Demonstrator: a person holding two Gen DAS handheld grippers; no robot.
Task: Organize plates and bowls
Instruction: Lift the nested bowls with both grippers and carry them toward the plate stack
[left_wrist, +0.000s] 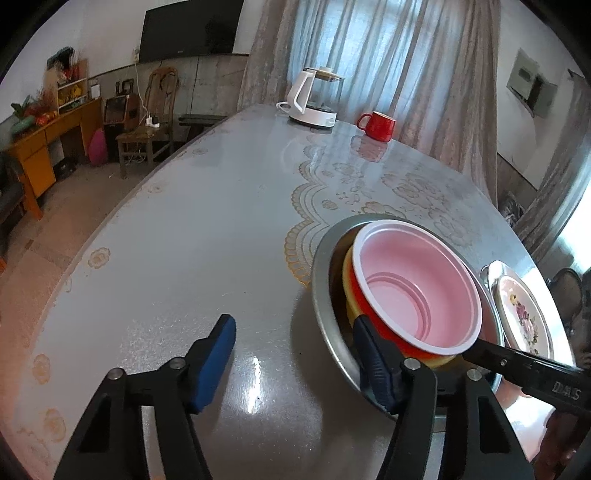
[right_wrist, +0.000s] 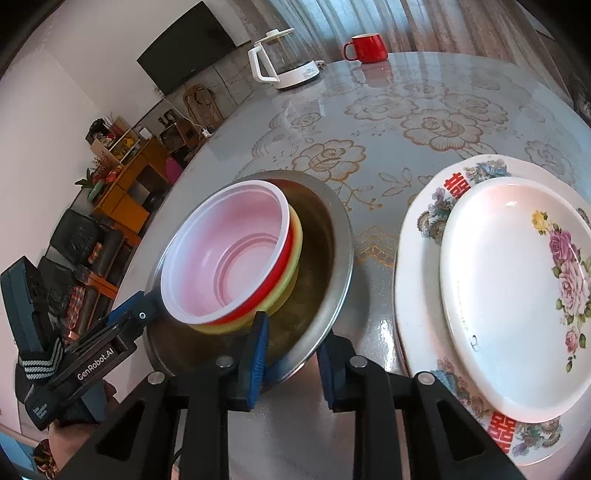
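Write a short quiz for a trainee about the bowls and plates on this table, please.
1. True or false: the red mug stands outside the metal basin.
2. What does the red bowl with the pink inside sit in directly? A) a yellow bowl B) a glass lid C) a wooden board
3. How many plates are stacked beside the basin?

Key: 1 true; 2 A; 3 two, the smaller one on the larger.
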